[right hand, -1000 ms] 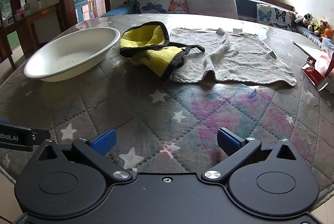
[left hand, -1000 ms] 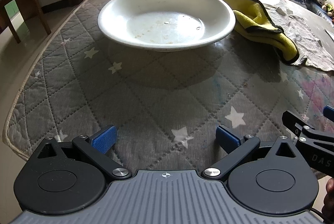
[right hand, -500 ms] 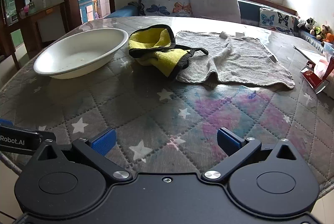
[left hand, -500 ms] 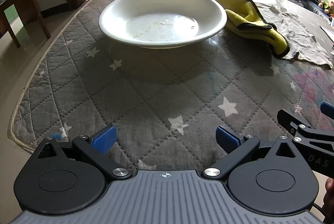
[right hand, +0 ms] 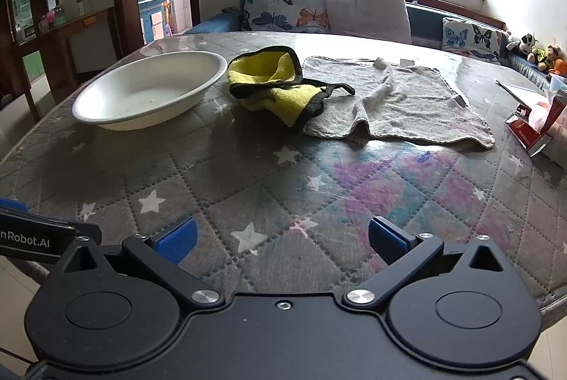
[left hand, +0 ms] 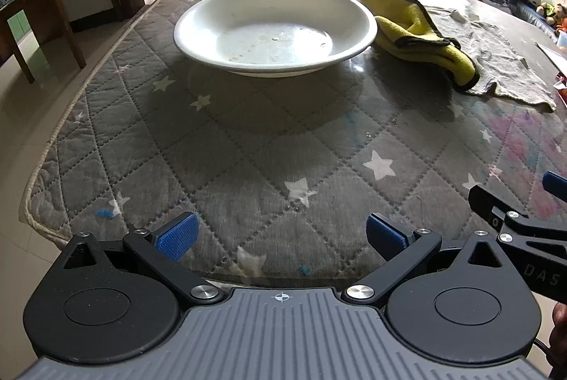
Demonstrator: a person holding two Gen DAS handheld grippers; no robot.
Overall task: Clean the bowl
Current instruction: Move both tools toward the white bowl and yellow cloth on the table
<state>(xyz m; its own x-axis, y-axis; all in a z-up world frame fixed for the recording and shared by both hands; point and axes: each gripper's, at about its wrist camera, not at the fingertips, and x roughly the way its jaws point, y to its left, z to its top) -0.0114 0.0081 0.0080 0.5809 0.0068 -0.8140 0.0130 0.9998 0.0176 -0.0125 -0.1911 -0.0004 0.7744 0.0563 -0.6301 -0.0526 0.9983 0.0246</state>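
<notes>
Approach step: both claws, left (left hand: 280, 233) and right (right hand: 281, 240), spread empty; next, grip the yellow black-edged microfibre cloth (right hand: 276, 85) beside the soiled white shallow bowl (left hand: 274, 31).

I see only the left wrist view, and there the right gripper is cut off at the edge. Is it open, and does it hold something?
Observer: The right gripper is open and holds nothing.
Operator: My view ends at the grey towel. What lies to the right of it?
Observer: A red carton lies near the table's edge, just past the right corner of the grey towel.
</notes>
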